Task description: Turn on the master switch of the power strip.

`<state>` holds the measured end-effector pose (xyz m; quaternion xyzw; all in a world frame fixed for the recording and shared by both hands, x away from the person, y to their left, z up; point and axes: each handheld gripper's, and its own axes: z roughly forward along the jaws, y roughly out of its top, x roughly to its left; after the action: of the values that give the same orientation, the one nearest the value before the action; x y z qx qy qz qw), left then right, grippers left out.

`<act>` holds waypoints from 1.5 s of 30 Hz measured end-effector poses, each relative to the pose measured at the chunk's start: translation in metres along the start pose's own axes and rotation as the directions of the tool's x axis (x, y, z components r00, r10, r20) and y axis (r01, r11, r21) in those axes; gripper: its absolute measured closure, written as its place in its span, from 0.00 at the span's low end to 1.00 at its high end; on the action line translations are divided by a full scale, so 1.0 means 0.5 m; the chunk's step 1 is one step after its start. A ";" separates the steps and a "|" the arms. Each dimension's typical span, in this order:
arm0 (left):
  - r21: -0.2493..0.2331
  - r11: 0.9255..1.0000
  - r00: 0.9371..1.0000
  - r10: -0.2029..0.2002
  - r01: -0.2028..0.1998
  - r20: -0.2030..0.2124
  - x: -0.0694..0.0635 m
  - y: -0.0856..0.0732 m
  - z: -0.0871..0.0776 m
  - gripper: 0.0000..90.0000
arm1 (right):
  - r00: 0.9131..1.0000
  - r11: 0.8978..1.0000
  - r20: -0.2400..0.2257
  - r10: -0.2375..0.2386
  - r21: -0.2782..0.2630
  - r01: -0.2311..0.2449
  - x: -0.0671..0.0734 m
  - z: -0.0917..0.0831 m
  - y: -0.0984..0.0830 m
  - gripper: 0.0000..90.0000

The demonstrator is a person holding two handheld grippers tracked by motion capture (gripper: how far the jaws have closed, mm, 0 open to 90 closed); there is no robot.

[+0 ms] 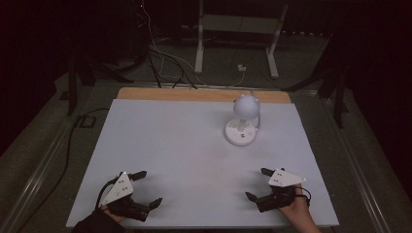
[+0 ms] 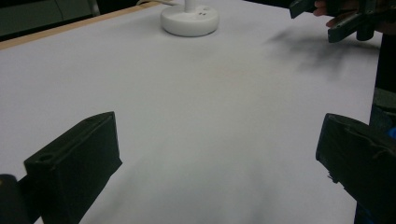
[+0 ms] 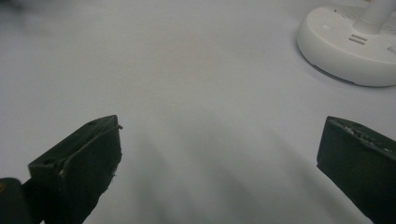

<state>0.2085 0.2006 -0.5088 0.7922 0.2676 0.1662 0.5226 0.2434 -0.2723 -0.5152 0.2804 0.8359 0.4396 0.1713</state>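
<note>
Small white desk lamp [image 1: 241, 121], round base and globe head, upright on the far right part of the white tabletop [image 1: 160, 141], well clear of both hands, presumably for an unobstructed approach. Left gripper [image 1: 145, 188] and right gripper [image 1: 258, 183] low at the near edge, jaws wide apart, nothing between them, apparently poised to reach.

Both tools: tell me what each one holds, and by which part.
Nothing is held. The left tool and the right tool hang open above the white table, apart from the lamp.
</note>
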 end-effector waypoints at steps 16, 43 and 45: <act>0.010 1.000 1.000 0.009 -0.009 0.010 -0.003 0.001 0.001 0.00 | 1.000 1.000 -0.030 0.003 0.024 -0.002 0.015 0.004 0.002 0.00; 0.011 1.000 1.000 0.004 -0.004 0.022 -0.004 0.001 0.003 0.00 | 0.998 0.999 -0.057 0.029 0.031 -0.028 0.024 0.004 0.014 0.00; 0.012 1.000 1.000 0.005 -0.005 0.023 -0.004 0.001 0.003 0.00 | 0.998 0.999 -0.063 0.025 0.031 -0.023 0.026 0.005 0.016 0.00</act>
<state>0.2078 0.1979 -0.5088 0.7978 0.2605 0.1567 0.5207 0.2371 -0.2590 -0.5102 0.2790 0.8441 0.4375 0.1349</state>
